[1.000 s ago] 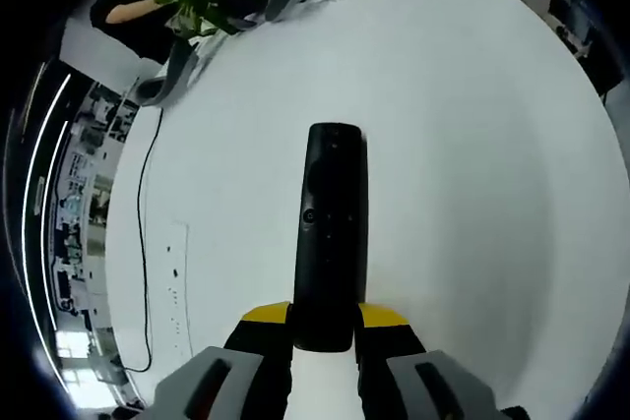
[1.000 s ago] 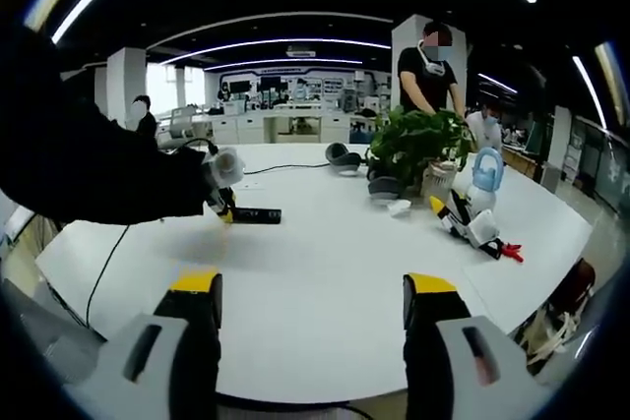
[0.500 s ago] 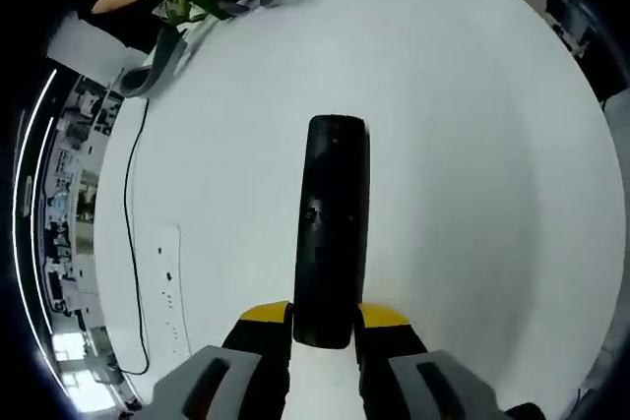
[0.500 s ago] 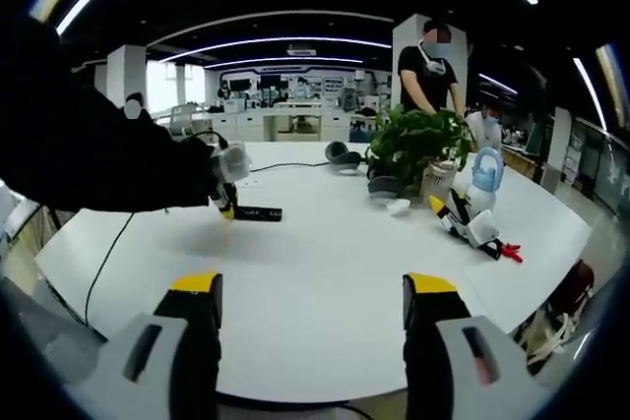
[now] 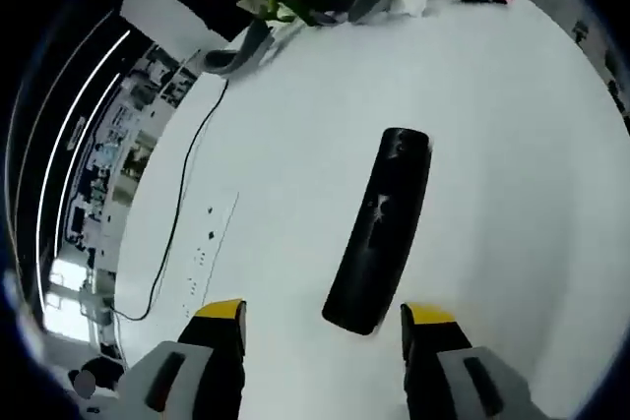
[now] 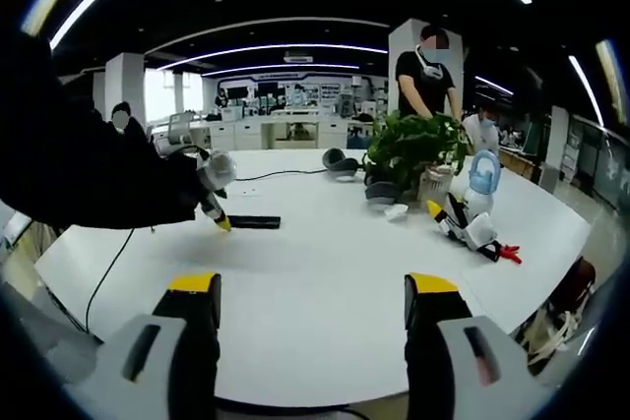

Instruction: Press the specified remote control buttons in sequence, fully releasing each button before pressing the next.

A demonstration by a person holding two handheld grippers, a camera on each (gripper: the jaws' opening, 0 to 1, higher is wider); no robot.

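Observation:
A long black remote control [image 5: 379,228] lies flat on the white table [image 5: 512,125], slanted, its near end between my left gripper's jaws without touching them. My left gripper [image 5: 325,314] stands open just above the table. In the right gripper view the same remote [image 6: 254,222] is a small dark bar at the far left of the table, with the left gripper [image 6: 215,206] and a dark sleeve [image 6: 89,174] just left of it. My right gripper [image 6: 313,287] hangs open over the table's near edge, holding nothing.
A potted plant [image 6: 413,150], a blue-white fan [image 6: 479,179], grey headphones [image 6: 342,159] and yellow-white tools [image 6: 463,225] sit at the far right. A black cable [image 5: 172,233] and a white power strip [image 5: 207,253] lie left of the remote. A person [image 6: 425,71] stands behind the plant.
My left gripper has opened and let go of the remote, which now lies on the table at a slant. The left view has swung. The right gripper has stayed put.

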